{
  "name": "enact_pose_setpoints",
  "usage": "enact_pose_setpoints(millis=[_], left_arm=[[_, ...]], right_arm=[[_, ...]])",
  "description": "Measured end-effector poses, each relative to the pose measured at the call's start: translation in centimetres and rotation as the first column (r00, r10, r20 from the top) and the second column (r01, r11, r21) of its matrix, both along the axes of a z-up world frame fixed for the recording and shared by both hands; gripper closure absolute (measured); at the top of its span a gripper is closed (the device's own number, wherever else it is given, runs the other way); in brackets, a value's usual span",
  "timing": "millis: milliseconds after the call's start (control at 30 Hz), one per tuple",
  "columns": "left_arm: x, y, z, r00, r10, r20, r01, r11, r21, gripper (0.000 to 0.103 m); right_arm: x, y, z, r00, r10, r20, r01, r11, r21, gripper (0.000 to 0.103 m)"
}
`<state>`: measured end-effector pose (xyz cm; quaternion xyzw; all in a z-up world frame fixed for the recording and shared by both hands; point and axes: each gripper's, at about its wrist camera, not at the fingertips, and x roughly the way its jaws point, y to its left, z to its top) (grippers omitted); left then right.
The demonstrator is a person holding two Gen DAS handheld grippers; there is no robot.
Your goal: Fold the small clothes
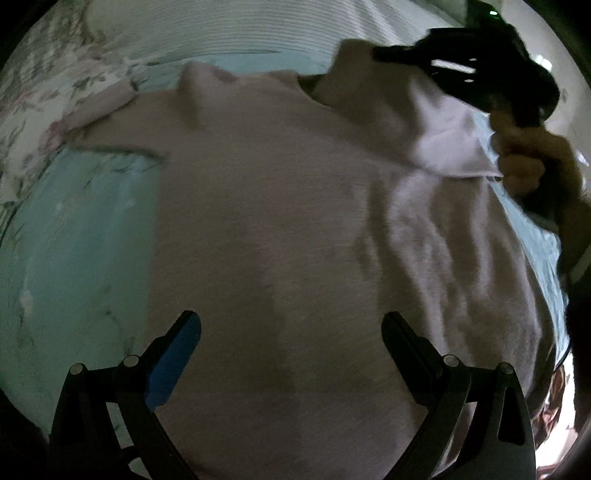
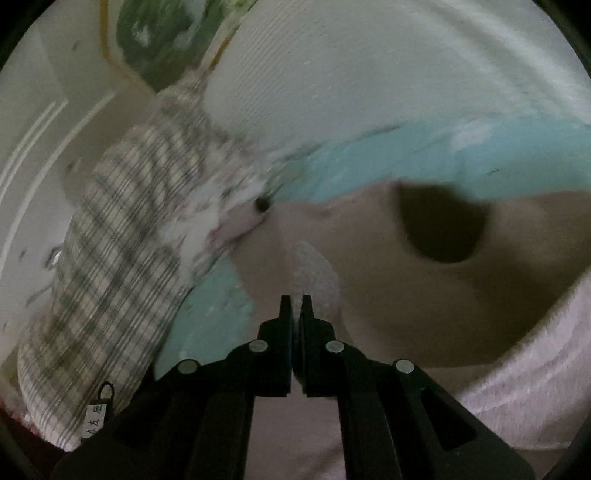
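A pale mauve T-shirt (image 1: 280,206) lies spread flat on a turquoise sheet (image 1: 81,229). My left gripper (image 1: 291,332) hovers over its lower middle, open, with nothing between the blue-padded fingers (image 1: 177,350). At the upper right a hand (image 1: 532,158) holds my right gripper (image 1: 384,55), which has a lifted, turned-over flap of the shirt's shoulder (image 1: 436,122) at its tip. In the right wrist view the right gripper (image 2: 295,300) is shut, and a light ridge of the shirt's fabric (image 2: 314,266) runs into its tips. The neck opening (image 2: 443,225) gapes just beyond.
A plaid cloth (image 2: 110,258) lies at the left of the right wrist view, partly blurred. A white ribbed cover (image 1: 240,33) lies behind the shirt, and a floral fabric (image 1: 40,103) borders the sheet at the left. A pale wall (image 2: 33,110) shows beyond the bed.
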<state>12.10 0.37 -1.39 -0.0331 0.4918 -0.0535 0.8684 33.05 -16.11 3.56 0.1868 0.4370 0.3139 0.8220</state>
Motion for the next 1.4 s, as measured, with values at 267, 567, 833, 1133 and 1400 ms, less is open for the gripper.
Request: enact_pose_setpoints(millis=[267,567,833,1133,1400], left_arm=[[-0.3,4.7,-0.3,0.995,0.096,-0.008,-0.096,0.994,-0.053,0.004],[4.0,6.8,0.2,0.994,0.09,0.056,-0.089,0.996,-0.029,0.004],[15.1,7.2,0.4,0.996,-0.011,0.093,0.02,0.995,-0.093,0.004],[27.5,5.2,-1.5,0.978,-0.208,0.028,0.208,0.946,-0.249,0.006],[26.8,2.6,-2.9,0.958,-0.287,0.016,0.284,0.938,-0.198,0.086]], right_arm=[[2.2,5.5,-3.9,0.996,0.075,-0.046,-0.071,0.994,0.083,0.099],[3.7,2.2,-6.1,0.987,-0.112,-0.119,0.117,0.993,0.036,0.065],[0.4,-3.5,-3.9,0.967,-0.241,-0.08,0.244,0.97,0.023,0.055],[-7.4,-8.3,-2.4,0.933,-0.35,-0.08,0.354,0.935,0.032,0.048],[-10.8,-12.6,-3.0,0.883,-0.456,-0.111,0.462,0.886,0.037,0.048]])
